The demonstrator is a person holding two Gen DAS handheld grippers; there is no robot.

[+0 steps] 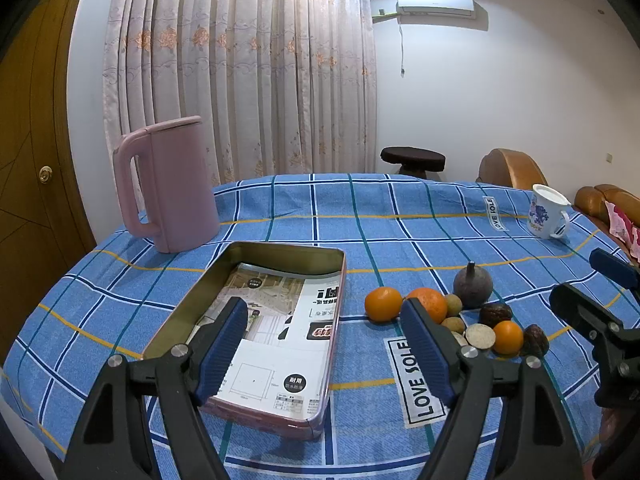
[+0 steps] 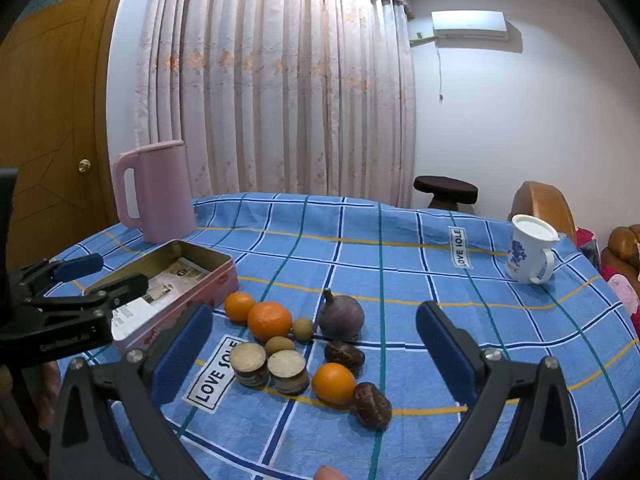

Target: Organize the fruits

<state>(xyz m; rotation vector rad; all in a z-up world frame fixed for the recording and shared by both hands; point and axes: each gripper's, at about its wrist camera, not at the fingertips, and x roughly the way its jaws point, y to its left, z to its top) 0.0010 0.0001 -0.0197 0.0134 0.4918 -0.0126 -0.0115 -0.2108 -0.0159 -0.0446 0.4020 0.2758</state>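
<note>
Several fruits lie in a cluster on the blue checked tablecloth: oranges (image 2: 269,320) (image 1: 383,303), a purple round fruit with a stem (image 2: 341,315) (image 1: 472,286), dark wrinkled fruits (image 2: 372,405), small tan fruits (image 2: 302,328) and cut tan rounds (image 2: 289,371). An open pink tin (image 1: 188,304) (image 2: 208,286) lined with a printed leaflet sits left of them. My left gripper (image 1: 326,348) is open and empty, above the tin's right side. My right gripper (image 2: 316,356) is open and empty, hovering over the fruit cluster.
A pink kettle (image 1: 172,184) (image 2: 154,192) stands behind the tin. A white mug with a blue print (image 1: 548,212) (image 2: 530,254) stands at the far right. A dark stool (image 1: 412,160) and brown chairs (image 1: 514,168) stand beyond the table.
</note>
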